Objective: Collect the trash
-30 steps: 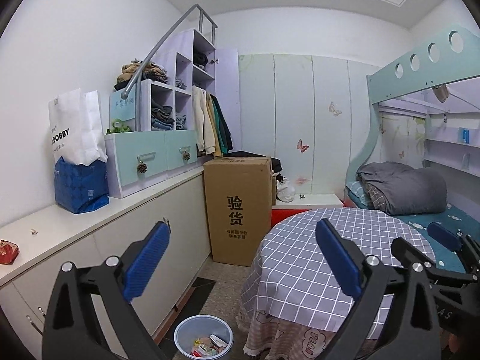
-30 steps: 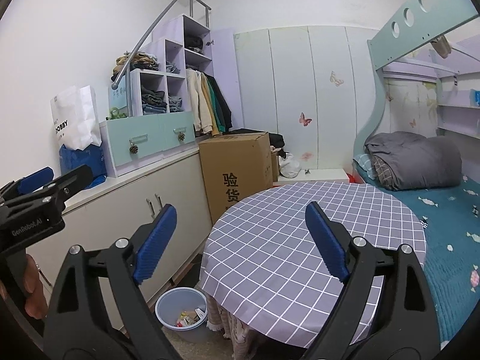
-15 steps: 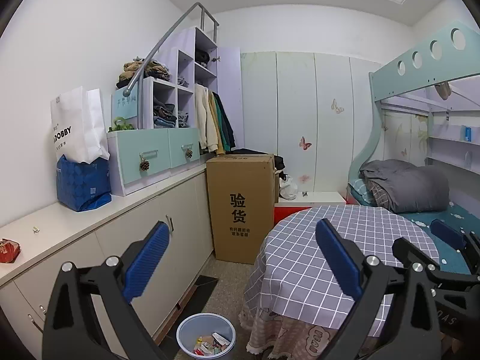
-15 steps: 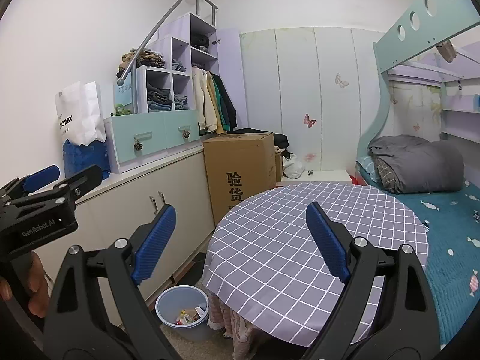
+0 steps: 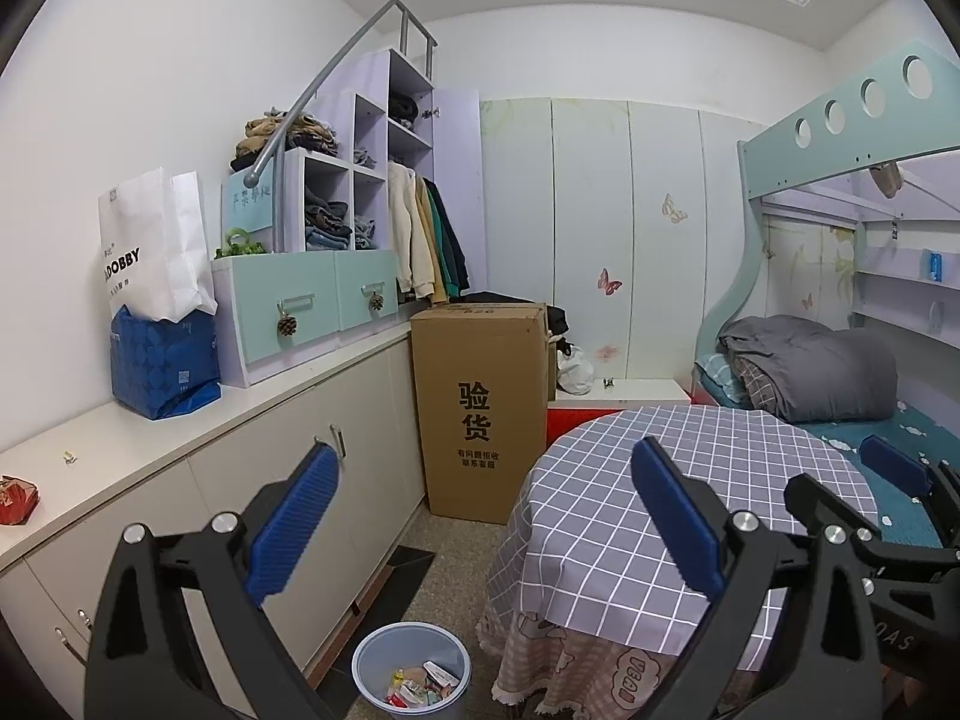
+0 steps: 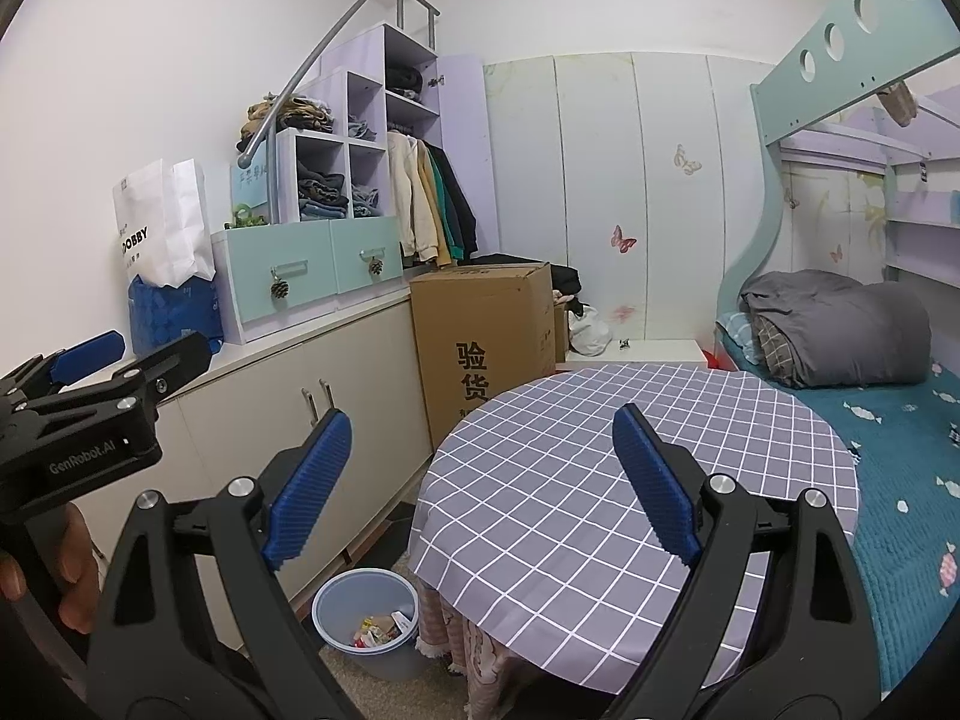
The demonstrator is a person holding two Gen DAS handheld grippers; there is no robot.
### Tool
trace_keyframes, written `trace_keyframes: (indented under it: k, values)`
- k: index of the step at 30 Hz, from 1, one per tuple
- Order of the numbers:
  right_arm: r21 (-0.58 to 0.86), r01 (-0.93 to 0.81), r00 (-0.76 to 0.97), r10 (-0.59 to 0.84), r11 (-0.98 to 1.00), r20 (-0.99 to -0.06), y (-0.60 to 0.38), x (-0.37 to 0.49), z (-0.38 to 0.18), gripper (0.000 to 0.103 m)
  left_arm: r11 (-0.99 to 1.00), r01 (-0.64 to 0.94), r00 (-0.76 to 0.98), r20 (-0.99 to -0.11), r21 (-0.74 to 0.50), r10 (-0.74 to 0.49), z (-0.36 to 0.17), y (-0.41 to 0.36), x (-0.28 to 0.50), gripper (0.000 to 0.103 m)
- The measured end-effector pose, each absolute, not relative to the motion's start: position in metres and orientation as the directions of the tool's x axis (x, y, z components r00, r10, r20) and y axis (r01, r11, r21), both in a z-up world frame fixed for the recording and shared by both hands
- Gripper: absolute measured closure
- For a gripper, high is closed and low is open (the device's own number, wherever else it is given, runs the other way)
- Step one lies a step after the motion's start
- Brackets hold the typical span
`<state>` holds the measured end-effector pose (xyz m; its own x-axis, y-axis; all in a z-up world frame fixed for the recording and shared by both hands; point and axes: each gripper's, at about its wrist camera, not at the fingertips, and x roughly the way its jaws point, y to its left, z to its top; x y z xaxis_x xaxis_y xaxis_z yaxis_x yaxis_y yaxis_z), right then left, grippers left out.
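The trash bin (image 5: 411, 673), a pale blue bucket, stands on the floor at the near edge of your view, between the white cabinet run (image 5: 288, 480) on the left and the round table (image 5: 690, 480) on the right, just beside the table's skirt. Wrappers (image 5: 420, 687) lie inside it. A red wrapper (image 5: 17, 499) sits on the cabinet top at the far left, well apart from the bin. Your left gripper (image 5: 480, 516) is released, blue pads wide apart, holding nothing. Your right gripper (image 6: 480, 480) is likewise spread and empty, raised over the table's near edge. Farther off, a tall cardboard box (image 5: 480, 414) stands against the cabinets, and a bunk bed (image 6: 870, 396) fills the right side.
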<state>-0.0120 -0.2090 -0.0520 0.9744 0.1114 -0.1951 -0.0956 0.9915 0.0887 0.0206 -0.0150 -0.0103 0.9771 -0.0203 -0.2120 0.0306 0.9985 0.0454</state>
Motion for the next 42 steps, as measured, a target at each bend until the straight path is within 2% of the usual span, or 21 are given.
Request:
trace_keyframes:
  k: [42]
  values:
    - [0.083,-0.124,0.964,0.140,0.989,-0.224,-0.219,-0.009,-0.058,0.015,0.999,0.016,0.973,-0.230,0.047,-0.005,-0.021,-0.007,0.022,0.007]
